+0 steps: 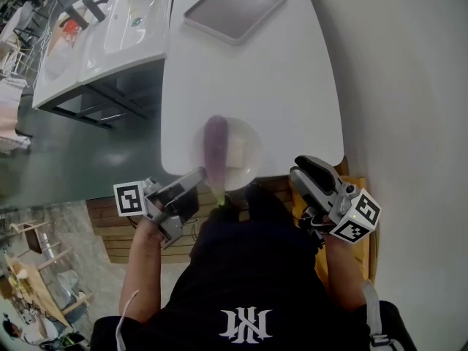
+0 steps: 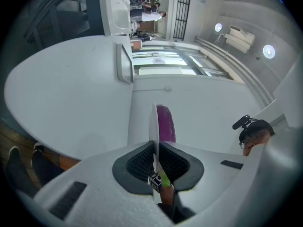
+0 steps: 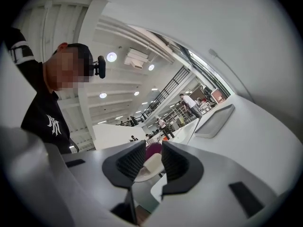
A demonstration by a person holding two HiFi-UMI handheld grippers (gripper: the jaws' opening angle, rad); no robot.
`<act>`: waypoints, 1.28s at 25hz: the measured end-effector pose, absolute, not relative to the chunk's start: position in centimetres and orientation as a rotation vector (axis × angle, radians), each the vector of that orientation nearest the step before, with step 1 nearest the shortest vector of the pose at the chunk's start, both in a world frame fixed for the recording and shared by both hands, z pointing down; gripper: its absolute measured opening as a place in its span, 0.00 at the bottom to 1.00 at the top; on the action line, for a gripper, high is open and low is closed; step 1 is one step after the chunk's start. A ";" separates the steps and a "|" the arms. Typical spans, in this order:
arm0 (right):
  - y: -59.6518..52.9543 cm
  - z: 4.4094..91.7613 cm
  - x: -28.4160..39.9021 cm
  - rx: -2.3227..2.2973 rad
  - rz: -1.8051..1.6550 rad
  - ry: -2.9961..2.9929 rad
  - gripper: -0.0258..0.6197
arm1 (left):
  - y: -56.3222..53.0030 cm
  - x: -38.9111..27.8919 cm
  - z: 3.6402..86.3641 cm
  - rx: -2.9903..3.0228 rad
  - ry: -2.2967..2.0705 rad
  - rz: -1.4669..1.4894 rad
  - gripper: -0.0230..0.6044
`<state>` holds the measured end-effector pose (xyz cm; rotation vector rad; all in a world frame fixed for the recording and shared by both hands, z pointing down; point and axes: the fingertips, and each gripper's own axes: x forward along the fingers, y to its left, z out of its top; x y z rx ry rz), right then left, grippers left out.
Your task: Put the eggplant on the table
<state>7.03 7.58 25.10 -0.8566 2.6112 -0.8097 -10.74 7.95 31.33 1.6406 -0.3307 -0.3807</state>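
Eggplant (image 1: 216, 146), long and purple, on a round white plate (image 1: 248, 146).
Left gripper (image 1: 197, 180), level, clamps the plate's rim; right gripper (image 1: 297, 171), level, jaws apart, near it.

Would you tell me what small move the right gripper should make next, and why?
Probably ease the right gripper toward the eggplant: it lies on the plate, the right jaws stand open and clear of it, and the left gripper is clamped on the plate's rim.
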 end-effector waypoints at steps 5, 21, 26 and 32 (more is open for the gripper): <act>3.3 25.8 10.0 -0.786 -0.853 2.621 0.17 | 4.1 -7.7 31.2 1.638 -0.358 -0.415 0.07; -7.8 33.3 11.6 -0.747 -1.255 2.554 0.22 | -5.7 -3.4 34.0 1.588 -0.395 -0.438 0.07; -9.9 38.1 11.1 -0.735 -1.453 2.478 0.23 | -7.9 -2.6 37.4 1.596 -0.379 -0.442 0.07; -10.0 39.5 10.8 -0.734 -1.571 2.398 0.23 | -7.8 -1.0 39.4 1.582 -0.350 -0.413 0.07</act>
